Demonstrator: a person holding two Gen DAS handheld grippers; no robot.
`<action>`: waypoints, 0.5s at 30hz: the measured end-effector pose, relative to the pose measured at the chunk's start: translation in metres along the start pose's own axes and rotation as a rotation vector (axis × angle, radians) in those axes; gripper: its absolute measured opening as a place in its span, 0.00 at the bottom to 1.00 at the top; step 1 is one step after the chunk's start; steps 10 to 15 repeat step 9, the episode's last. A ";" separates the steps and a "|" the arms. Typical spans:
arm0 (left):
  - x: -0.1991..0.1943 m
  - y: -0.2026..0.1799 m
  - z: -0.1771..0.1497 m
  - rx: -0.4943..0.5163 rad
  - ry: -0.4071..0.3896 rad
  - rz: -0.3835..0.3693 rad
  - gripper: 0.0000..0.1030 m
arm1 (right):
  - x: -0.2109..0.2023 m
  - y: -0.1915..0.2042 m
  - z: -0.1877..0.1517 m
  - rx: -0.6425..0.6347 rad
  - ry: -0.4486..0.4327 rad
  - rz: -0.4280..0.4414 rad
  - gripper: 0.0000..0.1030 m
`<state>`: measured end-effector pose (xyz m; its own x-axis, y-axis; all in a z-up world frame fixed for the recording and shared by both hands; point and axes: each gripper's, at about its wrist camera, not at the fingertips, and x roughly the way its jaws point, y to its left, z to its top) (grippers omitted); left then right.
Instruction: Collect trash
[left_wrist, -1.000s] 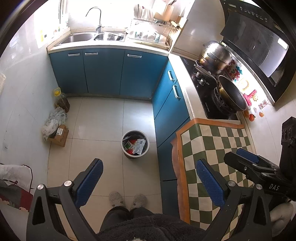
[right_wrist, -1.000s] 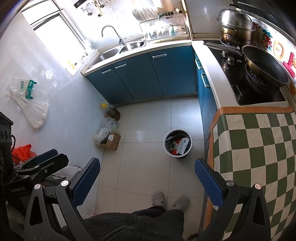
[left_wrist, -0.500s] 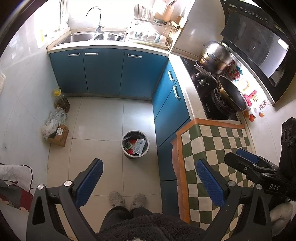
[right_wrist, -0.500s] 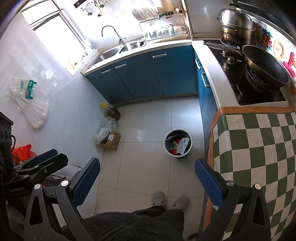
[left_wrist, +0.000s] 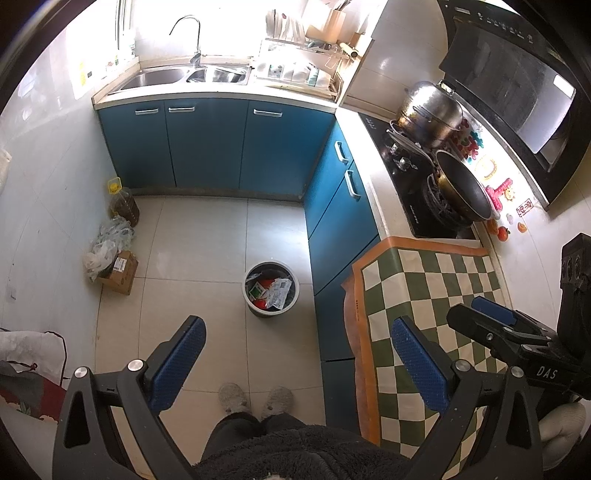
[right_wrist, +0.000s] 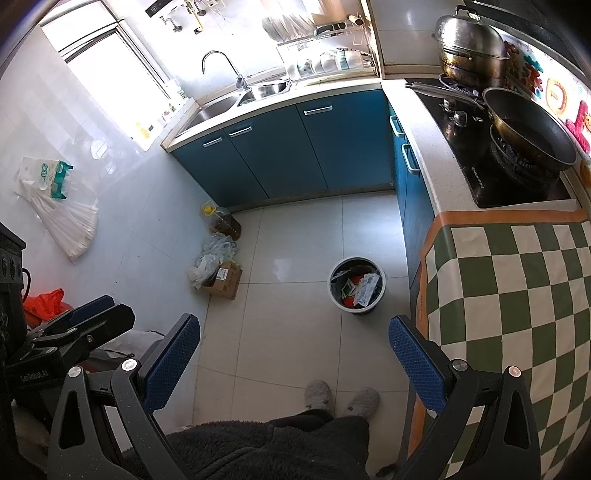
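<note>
One trash bin (left_wrist: 271, 290), holding wrappers, stands on the floor beside the blue cabinets (left_wrist: 343, 229). Two grippers, left gripper (left_wrist: 297, 360) and right gripper (right_wrist: 294, 354), gape empty above. Nothing has moved since earlier.

- Nothing has visibly moved since the earlier pictures
- The left hand-held gripper (left_wrist: 293, 363) and the right hand-held gripper (right_wrist: 293, 360) show the same wide gap between their blue pads
- The trash bin (left_wrist: 271, 290) has the same contents
</note>
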<state>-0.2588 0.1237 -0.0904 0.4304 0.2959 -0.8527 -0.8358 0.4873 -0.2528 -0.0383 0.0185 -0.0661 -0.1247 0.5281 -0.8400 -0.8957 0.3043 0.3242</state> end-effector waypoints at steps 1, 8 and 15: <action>0.000 0.000 0.000 0.001 0.000 0.001 1.00 | 0.000 0.000 0.000 0.000 0.000 0.000 1.00; -0.002 -0.001 0.001 0.001 -0.004 0.001 1.00 | 0.002 0.002 0.000 0.001 0.000 0.000 1.00; -0.001 -0.001 0.002 0.001 -0.002 -0.003 1.00 | 0.001 0.002 0.001 0.003 0.000 -0.001 1.00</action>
